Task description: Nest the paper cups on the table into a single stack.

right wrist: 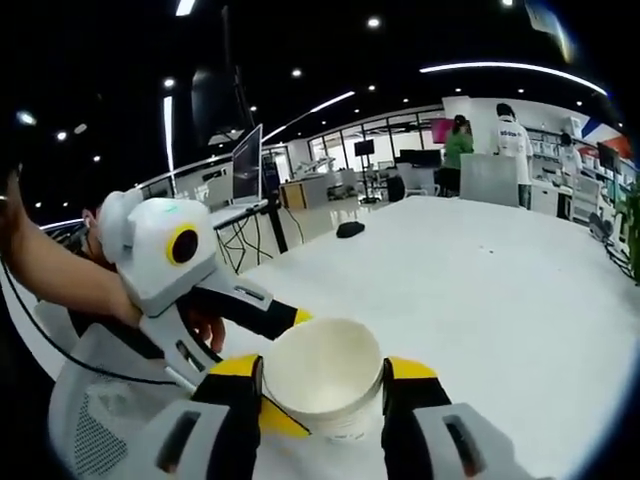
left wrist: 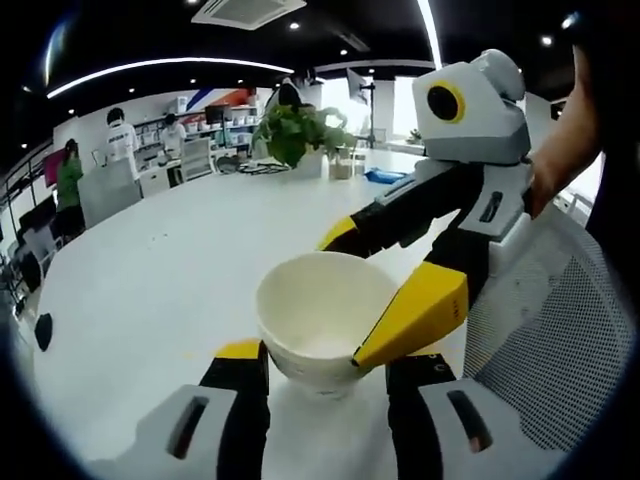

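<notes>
One white paper cup (left wrist: 322, 318) stands upright on the white table (left wrist: 150, 290) with both tools around it: the left gripper (left wrist: 328, 365) has its jaws spread to either side of the cup's base, and the right gripper (right wrist: 323, 385) likewise straddles the cup (right wrist: 325, 375), its jaws close by the wall but, as far as the fisheye lets me judge, not yet pinching it. Whether this is one cup or several already nested I cannot tell, so the stacking may be near its end or barely begun
</notes>
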A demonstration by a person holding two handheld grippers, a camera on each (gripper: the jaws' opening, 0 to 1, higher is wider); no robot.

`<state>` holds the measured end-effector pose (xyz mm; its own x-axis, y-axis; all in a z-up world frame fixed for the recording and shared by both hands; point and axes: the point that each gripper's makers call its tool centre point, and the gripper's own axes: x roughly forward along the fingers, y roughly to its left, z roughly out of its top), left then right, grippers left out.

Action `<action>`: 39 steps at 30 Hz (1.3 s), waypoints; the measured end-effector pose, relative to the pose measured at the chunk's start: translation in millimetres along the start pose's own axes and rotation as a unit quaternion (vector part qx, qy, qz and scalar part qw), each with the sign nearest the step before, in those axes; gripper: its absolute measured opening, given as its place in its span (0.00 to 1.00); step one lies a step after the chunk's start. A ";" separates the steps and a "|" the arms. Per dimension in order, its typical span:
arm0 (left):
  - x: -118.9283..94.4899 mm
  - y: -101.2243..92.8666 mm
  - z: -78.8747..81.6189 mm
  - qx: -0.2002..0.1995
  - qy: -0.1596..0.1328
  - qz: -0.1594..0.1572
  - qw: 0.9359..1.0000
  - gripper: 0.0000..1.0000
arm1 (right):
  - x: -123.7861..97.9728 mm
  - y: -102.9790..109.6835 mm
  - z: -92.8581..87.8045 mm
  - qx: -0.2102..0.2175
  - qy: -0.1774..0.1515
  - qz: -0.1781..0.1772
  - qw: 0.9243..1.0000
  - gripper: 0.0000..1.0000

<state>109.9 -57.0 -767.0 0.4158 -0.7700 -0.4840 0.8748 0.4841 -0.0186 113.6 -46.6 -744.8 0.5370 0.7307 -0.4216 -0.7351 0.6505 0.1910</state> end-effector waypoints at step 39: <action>40.8 74.6 21.6 -0.001 0.022 -0.011 1.000 0.45 | 45.2 -65.3 36.0 0.042 -0.016 -0.036 0.998 0.51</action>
<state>197.5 -61.3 -769.2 0.3847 -0.7613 -0.5220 0.8833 0.4677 -0.0310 200.8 -48.6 -744.4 0.6011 0.6870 -0.4083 -0.6573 0.7156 0.2364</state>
